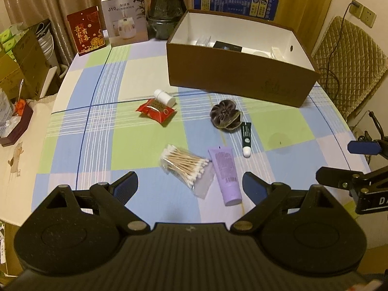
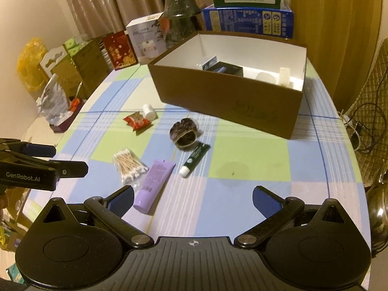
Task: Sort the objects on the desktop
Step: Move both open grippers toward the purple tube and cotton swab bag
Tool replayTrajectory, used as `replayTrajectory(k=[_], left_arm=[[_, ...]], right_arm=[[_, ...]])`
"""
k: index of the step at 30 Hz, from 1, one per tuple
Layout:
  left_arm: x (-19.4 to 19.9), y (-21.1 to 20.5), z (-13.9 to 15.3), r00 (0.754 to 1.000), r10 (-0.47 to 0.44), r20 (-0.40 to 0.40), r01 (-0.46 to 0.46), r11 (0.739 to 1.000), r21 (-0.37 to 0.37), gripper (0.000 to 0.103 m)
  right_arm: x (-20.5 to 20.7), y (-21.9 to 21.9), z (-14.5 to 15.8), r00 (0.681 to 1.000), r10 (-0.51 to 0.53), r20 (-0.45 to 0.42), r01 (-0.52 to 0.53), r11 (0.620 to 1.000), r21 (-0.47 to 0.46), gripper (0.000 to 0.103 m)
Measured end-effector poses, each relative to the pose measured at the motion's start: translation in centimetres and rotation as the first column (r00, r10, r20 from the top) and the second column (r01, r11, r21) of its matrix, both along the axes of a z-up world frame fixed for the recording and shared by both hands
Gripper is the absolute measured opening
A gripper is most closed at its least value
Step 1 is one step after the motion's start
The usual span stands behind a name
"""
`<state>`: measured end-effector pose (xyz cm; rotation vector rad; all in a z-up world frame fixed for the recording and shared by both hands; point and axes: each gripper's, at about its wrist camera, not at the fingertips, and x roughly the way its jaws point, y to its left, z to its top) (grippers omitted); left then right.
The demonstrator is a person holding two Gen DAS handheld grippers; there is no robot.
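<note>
A: Biggest first. Checked tabletop (image 1: 150, 77), brown cardboard box (image 1: 242, 80) at the far side, open top, a few things already inside. Loose stuff lies on the cloth in front of it.

B: Which loose items?

A: Purple tube (image 1: 226, 174), bag of cotton swabs (image 1: 186, 167), dark pouch (image 1: 225, 116), red snack packet (image 1: 156, 110), small green tube (image 1: 246, 137), white bottle (image 1: 165, 97) touching the packet's far edge.

B: Tongs?

A: Left tongs (image 1: 190, 185) spread wide, nothing between the pads. Right tongs (image 2: 192, 200) look just as wide, also empty. Neither touches anything.

B: What does the next move hang on?

A: Swabs and purple tube sit just ahead of the left tongs, inside the span of the gap in the left wrist view. The tube's long axis runs roughly away from the camera, cap end nearest, leaning slightly. The swab sticks lie diagonal, tips toward the tube. From the right wrist view the purple tube lies just beside the left finger, off to the left of the gap; the green tube is ahead, near centre, slanted.

B: Nearer hand?

A: My guess: left for swabs or purple tube, right for the green tube. Can't say which gets picked.

B: Pose?

A: Both pitched steeply down at the cloth, side by side; each shows at the edge of the other's view. Sorting looks partly done: six pieces out, box well beyond them.
</note>
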<state>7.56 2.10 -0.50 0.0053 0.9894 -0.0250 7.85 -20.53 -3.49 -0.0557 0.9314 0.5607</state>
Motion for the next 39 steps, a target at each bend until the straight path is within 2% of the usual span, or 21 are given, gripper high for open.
replayTrajectory(k=[25, 39], left_arm=[[0.2, 0.4, -4.6, 0.99, -0.013, -0.138, 0.017, 0.999, 0.029, 0.091], [1.2, 2.5, -6.3, 0.984, 0.005, -0.177, 0.001, 0.999, 0.032, 0.091]], right_arm=[[0.1, 2.3, -3.3, 0.997, 0.025, -0.077, -0.029, 0.998, -0.05, 0.101], [1.4, 4.2, -5.2, 0.993, 0.022, -0.119, -0.03, 0.997, -0.069, 0.101]])
